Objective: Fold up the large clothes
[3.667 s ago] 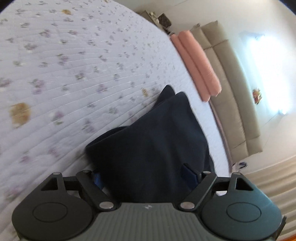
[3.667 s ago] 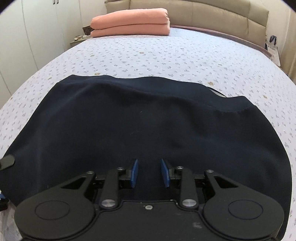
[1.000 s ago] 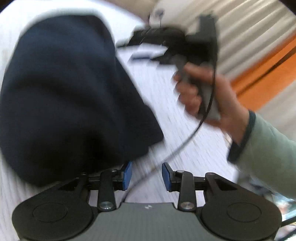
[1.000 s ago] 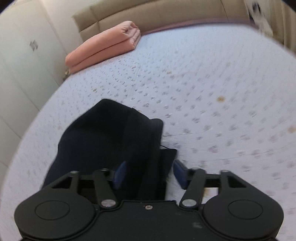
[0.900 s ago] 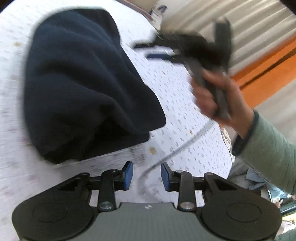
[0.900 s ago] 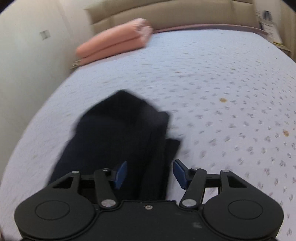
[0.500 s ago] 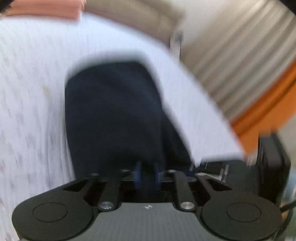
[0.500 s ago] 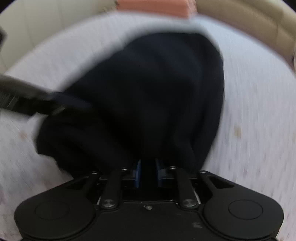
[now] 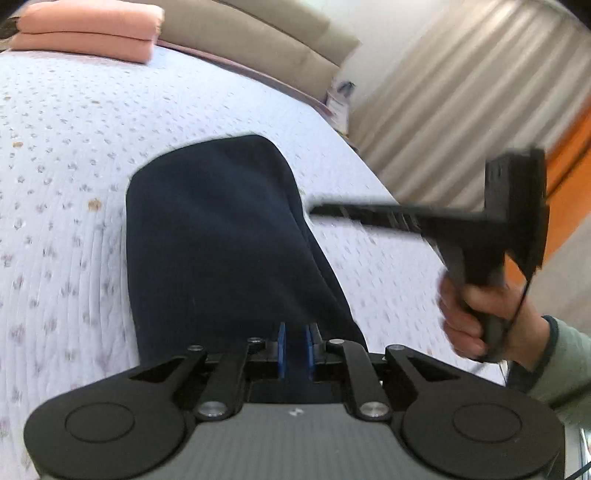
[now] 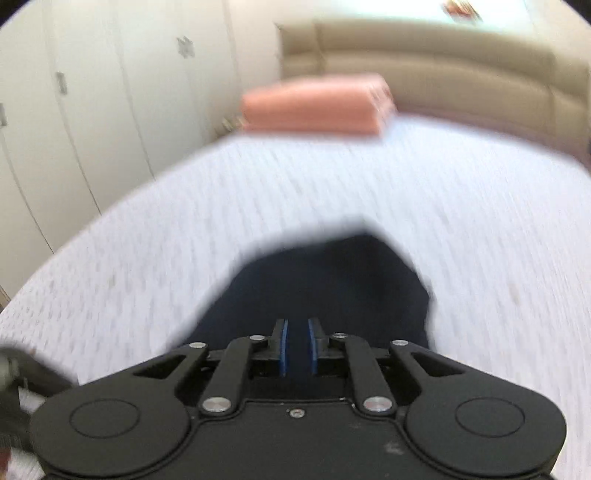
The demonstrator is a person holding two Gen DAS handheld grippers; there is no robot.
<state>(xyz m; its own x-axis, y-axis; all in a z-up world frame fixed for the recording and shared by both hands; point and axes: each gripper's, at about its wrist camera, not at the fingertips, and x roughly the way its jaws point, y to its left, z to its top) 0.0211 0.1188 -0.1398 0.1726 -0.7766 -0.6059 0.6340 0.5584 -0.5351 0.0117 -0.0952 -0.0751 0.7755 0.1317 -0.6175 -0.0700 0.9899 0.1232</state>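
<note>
A folded dark navy garment (image 9: 218,236) lies on the flowered white bedspread (image 9: 55,155). My left gripper (image 9: 294,334) is shut on the near edge of the garment. In the left wrist view the right gripper (image 9: 406,218) shows at the right, held in a hand above the bedspread beside the garment, blurred. In the right wrist view my right gripper (image 10: 296,332) has its blue pads close together with dark cloth of the garment (image 10: 325,280) between them; the view is blurred by motion.
Folded pink bedding (image 9: 88,29) (image 10: 314,107) lies at the head of the bed by a beige headboard (image 10: 443,66). White wardrobe doors (image 10: 74,110) stand to the left. Striped curtains (image 9: 461,92) and an orange surface lie to the right of the bed.
Both grippers went from open to shut on the near edge of the garment. Now the right gripper has lifted and swung away to the right, moving fast.
</note>
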